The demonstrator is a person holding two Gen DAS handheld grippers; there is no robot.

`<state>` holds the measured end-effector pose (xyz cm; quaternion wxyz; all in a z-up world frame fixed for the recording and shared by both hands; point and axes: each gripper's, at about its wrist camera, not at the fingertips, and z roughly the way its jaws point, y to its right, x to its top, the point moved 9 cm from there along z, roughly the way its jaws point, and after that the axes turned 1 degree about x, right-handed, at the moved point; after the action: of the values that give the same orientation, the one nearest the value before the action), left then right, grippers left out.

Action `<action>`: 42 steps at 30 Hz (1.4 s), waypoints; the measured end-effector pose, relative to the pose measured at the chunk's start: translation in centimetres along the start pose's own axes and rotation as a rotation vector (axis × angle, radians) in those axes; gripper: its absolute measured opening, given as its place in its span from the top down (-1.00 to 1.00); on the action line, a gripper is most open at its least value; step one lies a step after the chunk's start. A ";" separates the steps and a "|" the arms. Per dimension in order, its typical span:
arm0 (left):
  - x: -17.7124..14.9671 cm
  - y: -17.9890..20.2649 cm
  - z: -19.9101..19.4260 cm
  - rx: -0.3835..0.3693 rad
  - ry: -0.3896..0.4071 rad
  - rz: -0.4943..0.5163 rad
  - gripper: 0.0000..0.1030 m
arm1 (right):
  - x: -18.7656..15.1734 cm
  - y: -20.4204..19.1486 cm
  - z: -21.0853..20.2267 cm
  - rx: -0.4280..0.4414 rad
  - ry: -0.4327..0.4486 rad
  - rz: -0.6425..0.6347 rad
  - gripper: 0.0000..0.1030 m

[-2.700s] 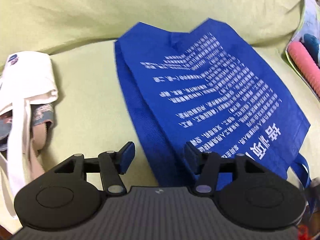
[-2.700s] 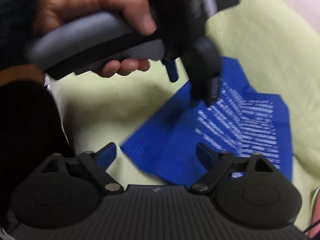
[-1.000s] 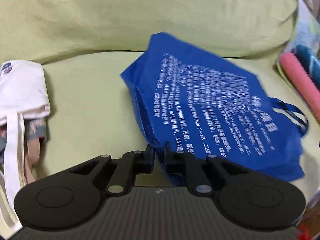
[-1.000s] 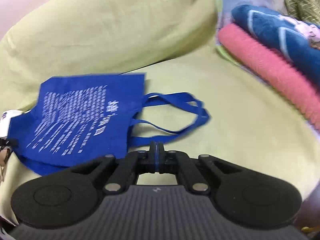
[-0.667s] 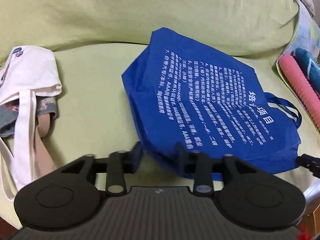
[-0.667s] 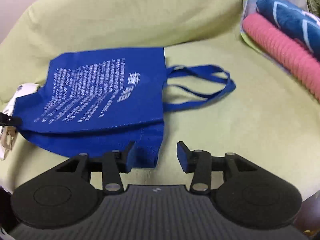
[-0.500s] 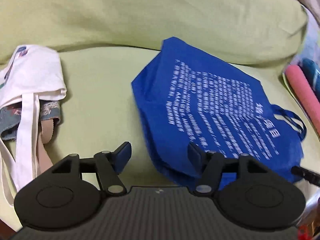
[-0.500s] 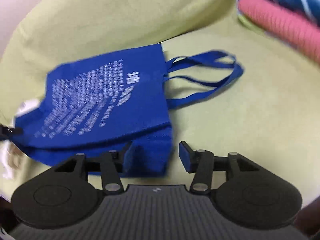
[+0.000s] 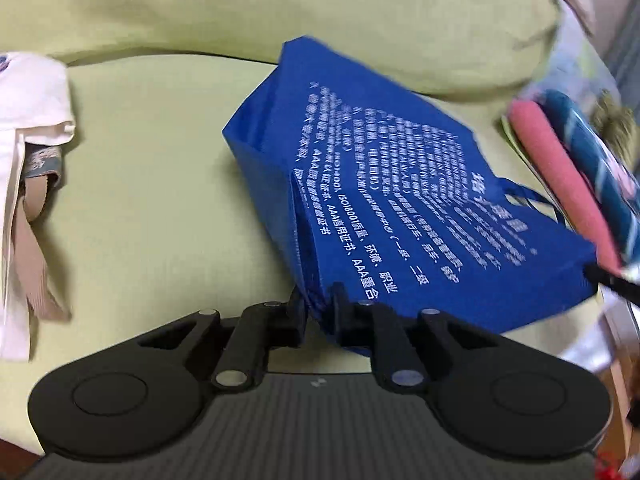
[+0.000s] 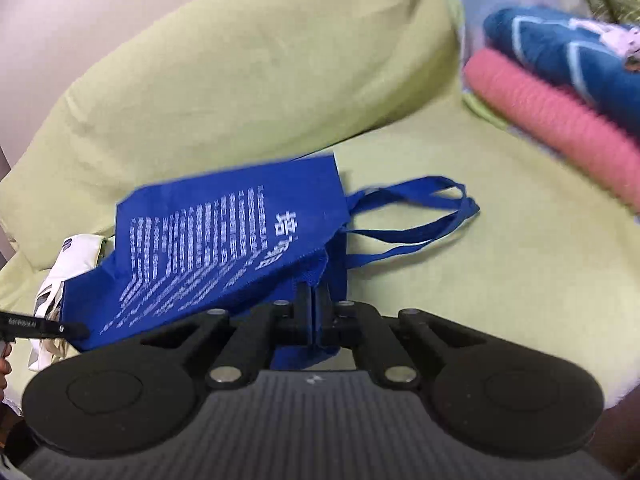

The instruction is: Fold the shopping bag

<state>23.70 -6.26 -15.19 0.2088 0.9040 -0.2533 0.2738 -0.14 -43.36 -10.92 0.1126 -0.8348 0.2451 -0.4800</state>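
A blue shopping bag (image 9: 400, 184) with white printed text lies on a green sofa seat, its near edge lifted. My left gripper (image 9: 318, 304) is shut on the bag's near bottom corner. In the right wrist view the same blue bag (image 10: 224, 236) shows its two handles (image 10: 416, 212) trailing to the right on the cushion. My right gripper (image 10: 314, 304) is shut on the near corner at the bag's mouth end. The other gripper's fingertip (image 10: 68, 328) shows at the bag's left corner.
A white tote bag (image 9: 28, 132) with beige straps lies on the seat at the left. A pink rolled cloth (image 10: 552, 124) and a blue patterned one (image 10: 560, 56) are stacked at the right. The green back cushion (image 9: 280, 4) rises behind the bag.
Half a second ago both grippers stood open at the bag's near edge. Both have now shut on its corners and the near edge has lifted off the seat.
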 end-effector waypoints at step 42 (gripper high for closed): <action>5.1 2.3 -3.4 0.130 0.224 0.676 -0.33 | -5.9 -3.0 4.9 -0.016 -0.141 -0.148 0.33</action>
<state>24.71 -8.08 -8.93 0.0752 0.7450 -0.4957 0.4400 2.52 -37.95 -16.57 0.0870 -0.8832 0.1782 -0.4250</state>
